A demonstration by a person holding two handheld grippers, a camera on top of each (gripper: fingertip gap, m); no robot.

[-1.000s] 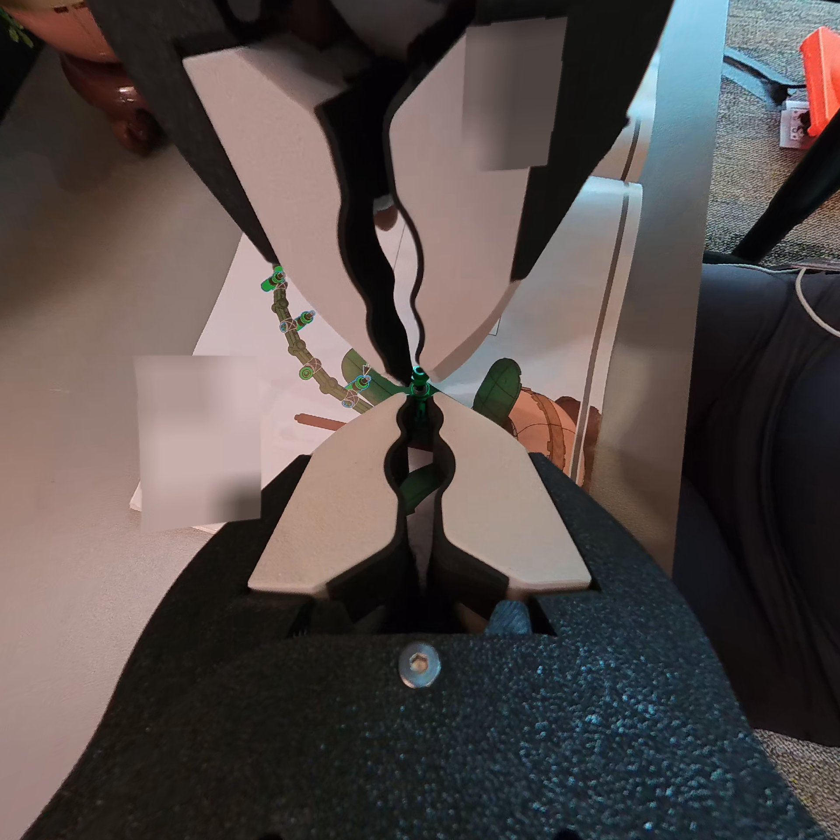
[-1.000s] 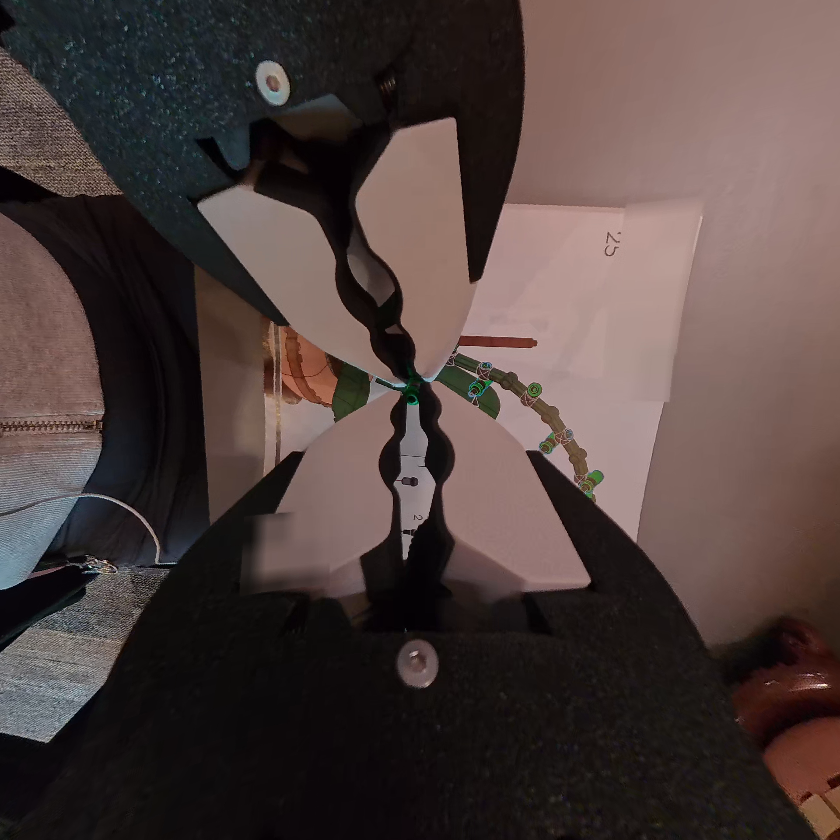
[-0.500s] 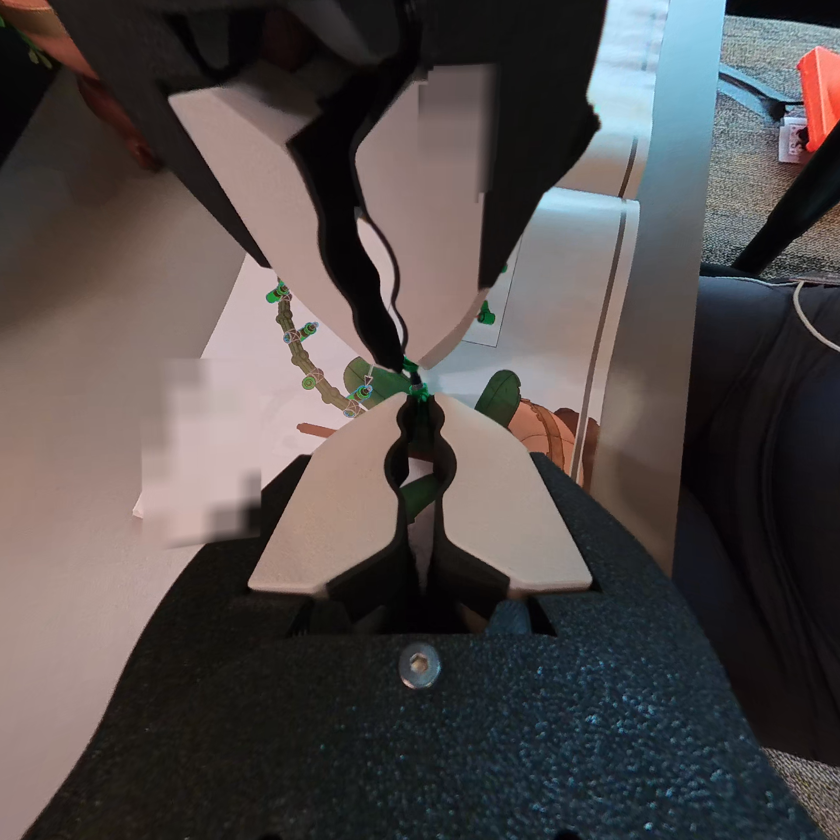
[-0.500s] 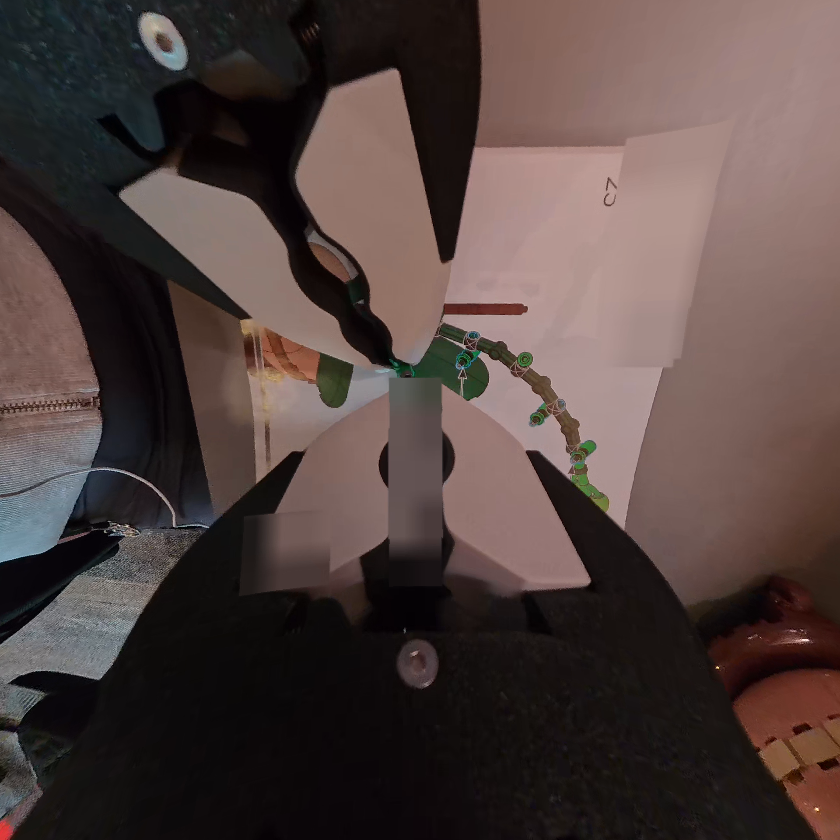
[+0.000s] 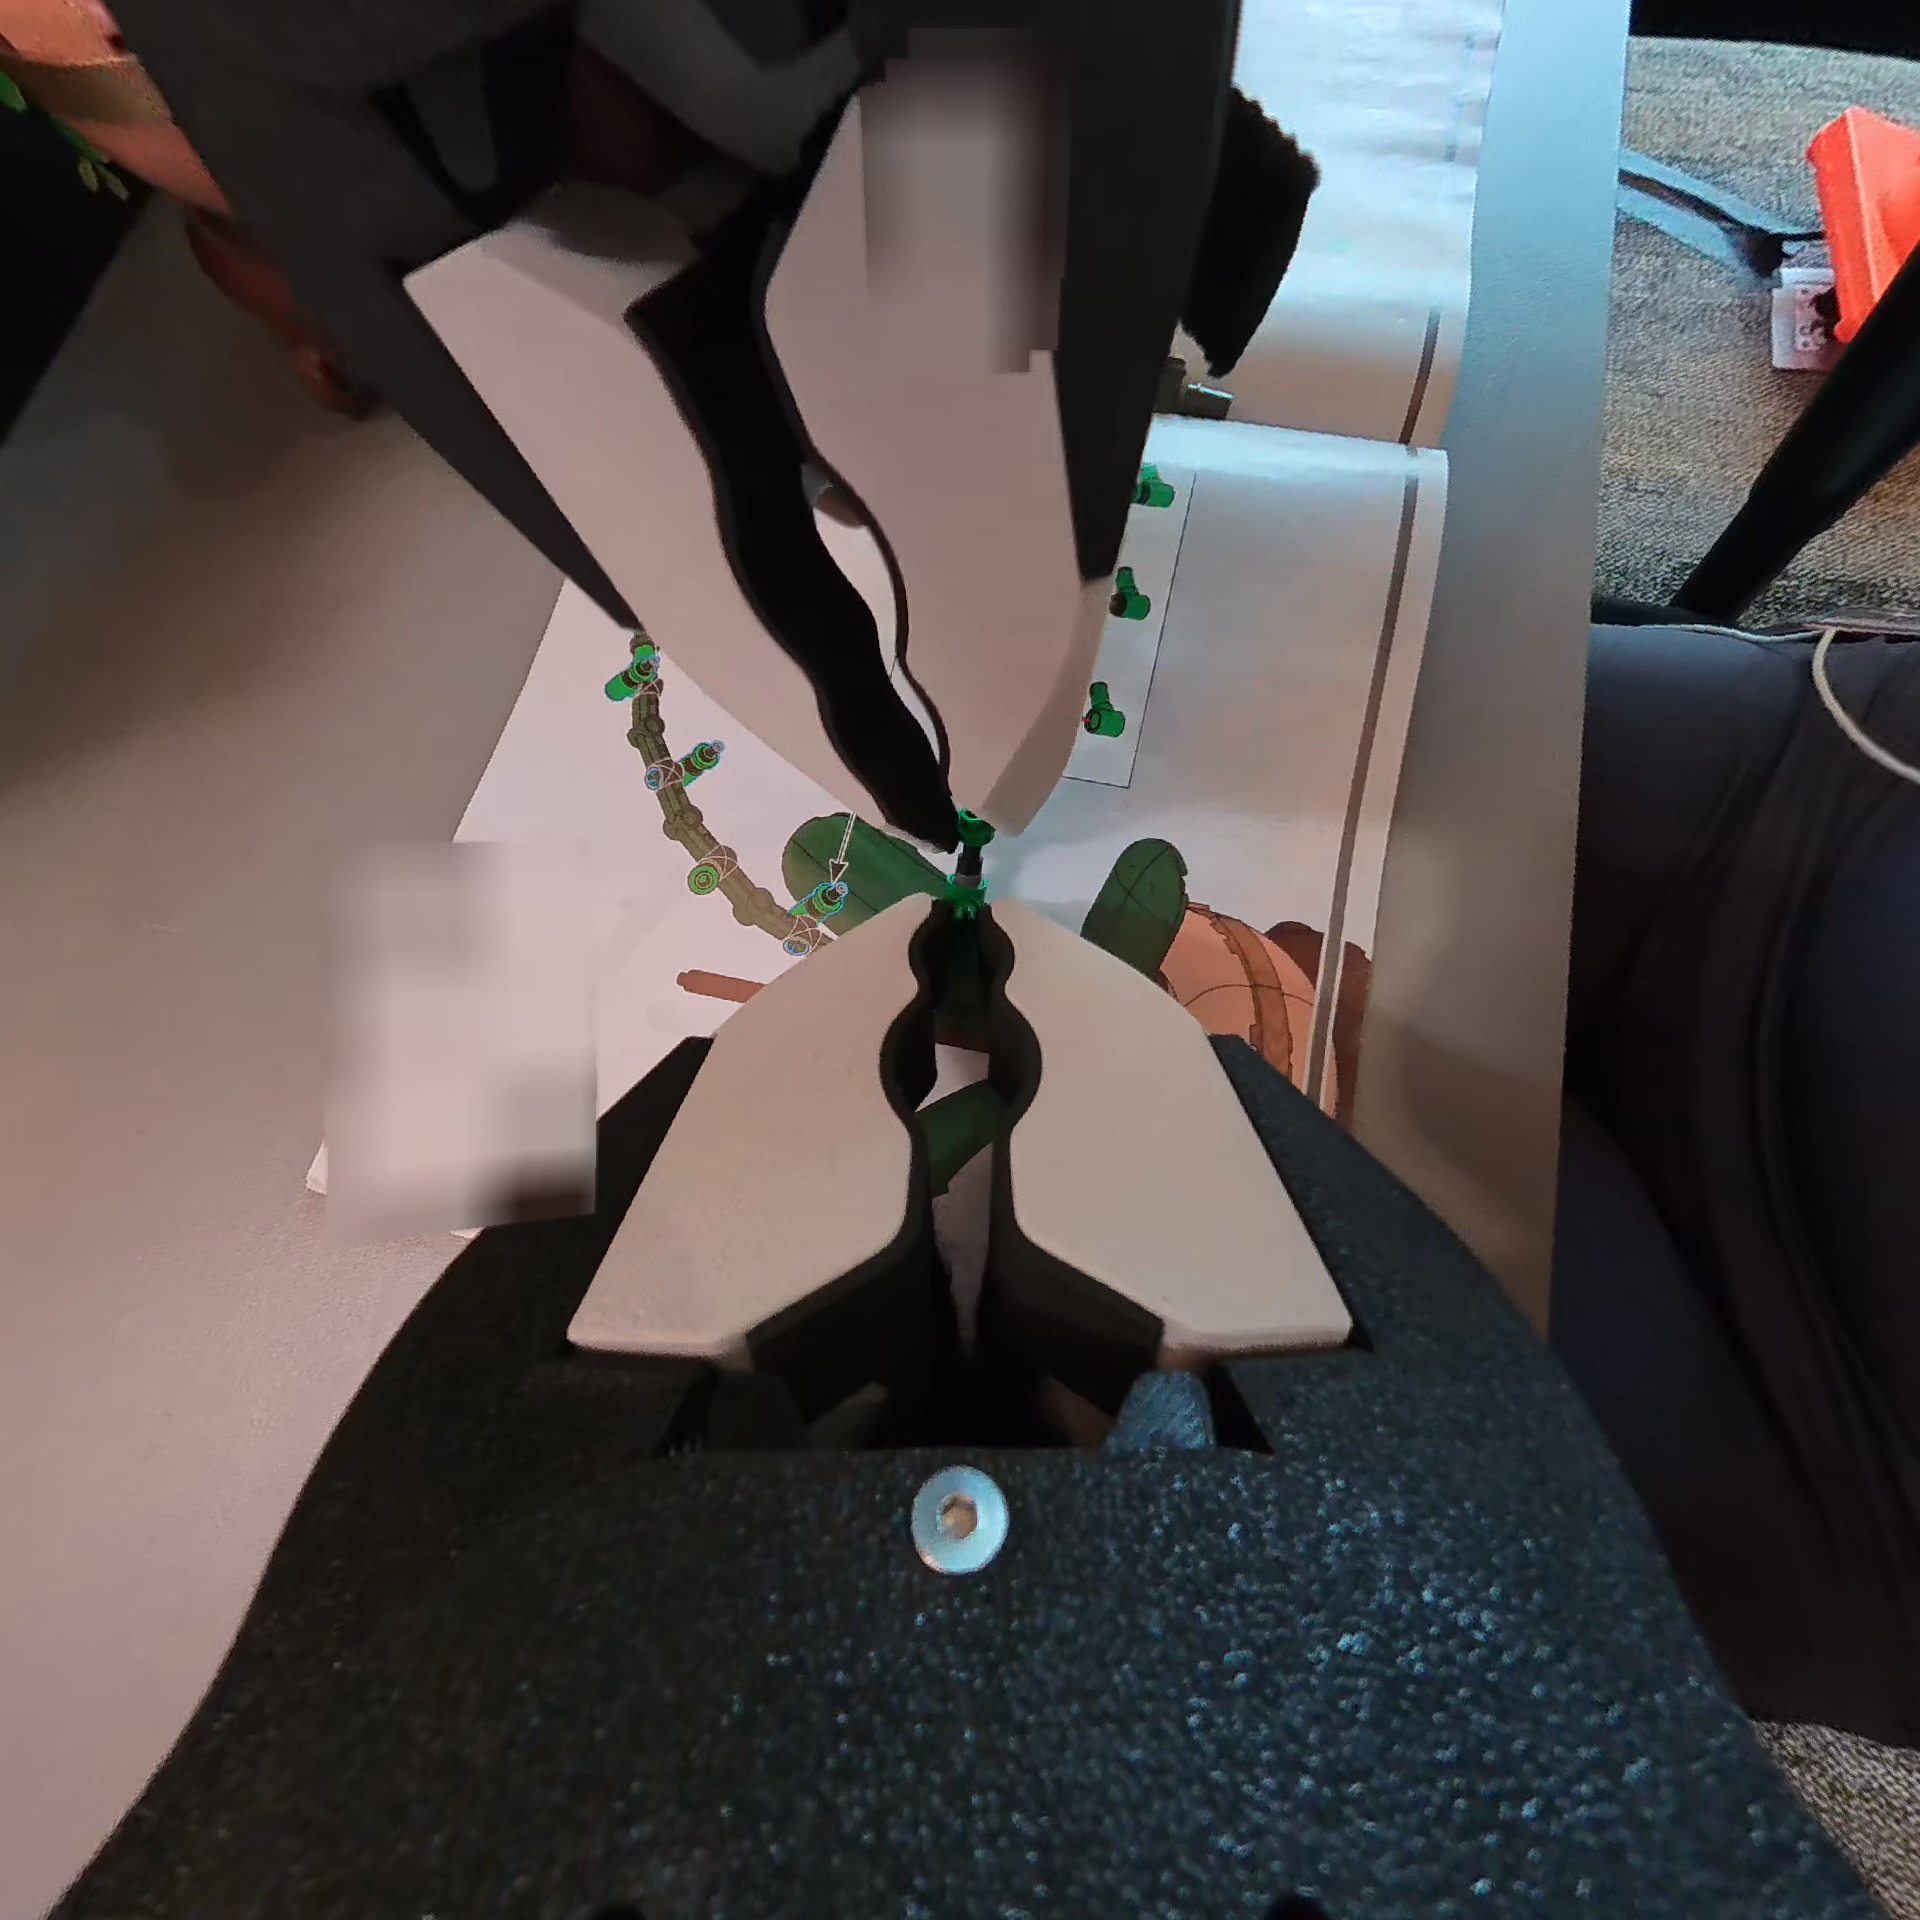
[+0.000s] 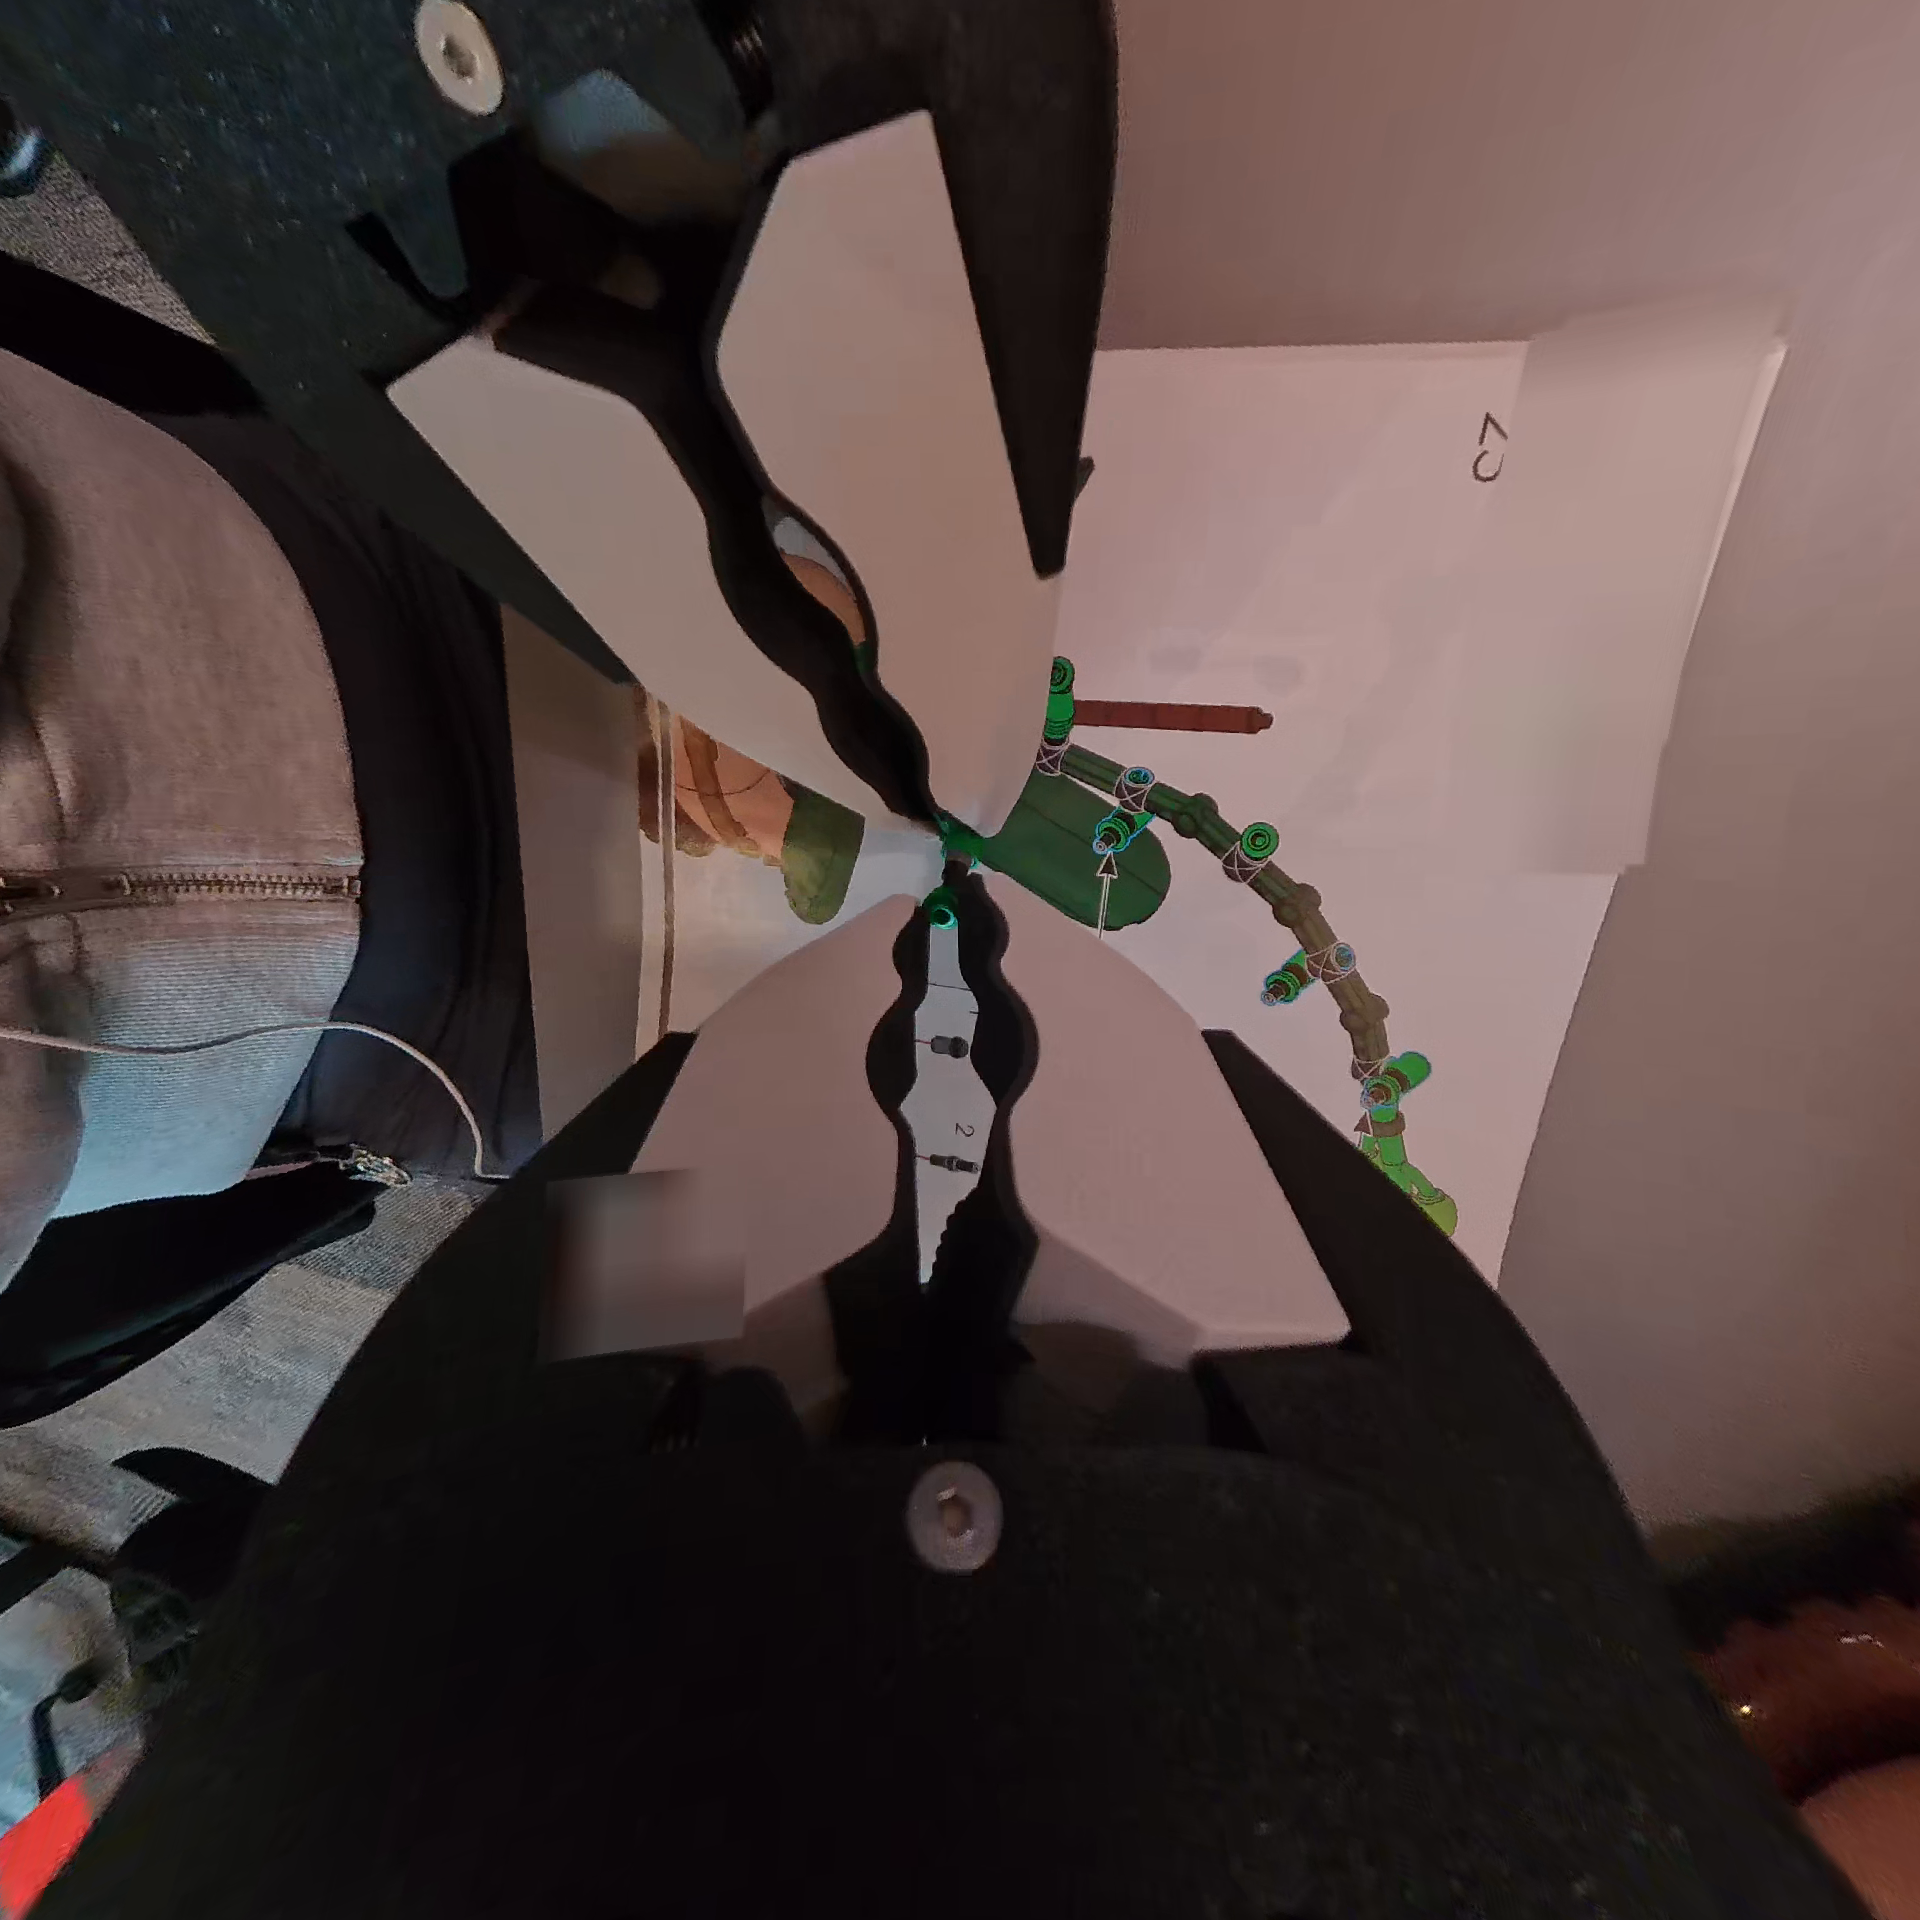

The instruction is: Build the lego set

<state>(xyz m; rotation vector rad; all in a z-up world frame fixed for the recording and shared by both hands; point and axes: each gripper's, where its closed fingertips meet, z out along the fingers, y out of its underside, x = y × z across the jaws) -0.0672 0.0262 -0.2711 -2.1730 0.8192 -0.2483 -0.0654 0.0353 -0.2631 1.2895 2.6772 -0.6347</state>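
Rough, speckled matt black plastic forms the left gripper (image 5: 966,904) body around smooth matt pale fingers (image 5: 810,1091) pinching a glossy green plastic piece (image 5: 966,888) above a smooth paper sheet (image 5: 1257,675), near a bright metal screw (image 5: 958,1519)

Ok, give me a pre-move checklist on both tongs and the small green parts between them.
1. Left tongs shut on a small green piece: ok.
2. Right tongs shut on a second green piece: ok.
3. The two tongs tip to tip, with a dark pin bridging the green pieces: ok.
4. Pin fully seated in both pieces: cannot tell, too small.
5. Parts held in the air above the open instruction booklet: ok.
6. Pads square on each piece: cannot tell.
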